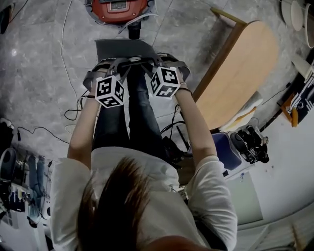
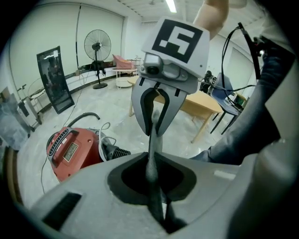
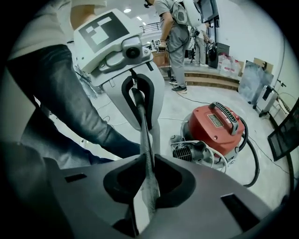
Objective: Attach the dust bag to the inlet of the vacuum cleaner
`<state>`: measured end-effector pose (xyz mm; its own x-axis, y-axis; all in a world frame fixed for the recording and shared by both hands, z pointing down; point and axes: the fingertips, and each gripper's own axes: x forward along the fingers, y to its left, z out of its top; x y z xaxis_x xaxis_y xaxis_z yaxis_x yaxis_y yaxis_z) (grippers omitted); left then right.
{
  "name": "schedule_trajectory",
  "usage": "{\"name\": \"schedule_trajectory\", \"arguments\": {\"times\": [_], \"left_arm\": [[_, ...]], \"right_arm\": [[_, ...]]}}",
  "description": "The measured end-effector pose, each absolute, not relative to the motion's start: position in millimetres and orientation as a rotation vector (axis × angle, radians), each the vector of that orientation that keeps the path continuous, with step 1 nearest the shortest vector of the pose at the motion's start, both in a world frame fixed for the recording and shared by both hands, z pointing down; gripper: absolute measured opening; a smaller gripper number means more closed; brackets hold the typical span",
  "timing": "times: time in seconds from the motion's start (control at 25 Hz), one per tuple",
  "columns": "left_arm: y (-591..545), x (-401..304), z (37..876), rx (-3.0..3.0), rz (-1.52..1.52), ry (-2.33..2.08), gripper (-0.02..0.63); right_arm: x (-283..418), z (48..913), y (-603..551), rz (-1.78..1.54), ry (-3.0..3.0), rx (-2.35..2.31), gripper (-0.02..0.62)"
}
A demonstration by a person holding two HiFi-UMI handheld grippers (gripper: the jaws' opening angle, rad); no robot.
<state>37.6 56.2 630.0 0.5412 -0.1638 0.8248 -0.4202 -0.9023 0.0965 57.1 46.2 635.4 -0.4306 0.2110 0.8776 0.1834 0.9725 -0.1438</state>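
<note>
Dust bag (image 1: 125, 49), grey and flat, stretches between your two grippers just past your knees. Your left gripper (image 2: 152, 161) is pinched on one edge of it and your right gripper (image 3: 147, 161) on the opposite edge. Farther out, the red vacuum cleaner (image 1: 117, 10) sits on the marbled floor (image 1: 39, 59), apart from the bag.

The flat grey dust bag (image 1: 125, 49) is between me and the red round vacuum cleaner (image 1: 117, 10). Rounded wooden table (image 1: 240, 68) to my right.
</note>
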Motion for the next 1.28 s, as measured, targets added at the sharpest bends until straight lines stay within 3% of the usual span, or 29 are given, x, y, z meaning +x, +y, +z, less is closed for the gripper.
{"name": "schedule_trajectory", "arguments": {"times": [0.6, 1.28], "left_arm": [[28, 26, 750, 2.432, 1.337, -0.488, 0.04], [9, 26, 763, 2.449, 1.357, -0.56, 0.041]], "right_arm": [[51, 749, 20, -0.033, -1.96, -0.219, 0.035], [51, 762, 2, -0.094, -1.946, -0.204, 0.032]]}}
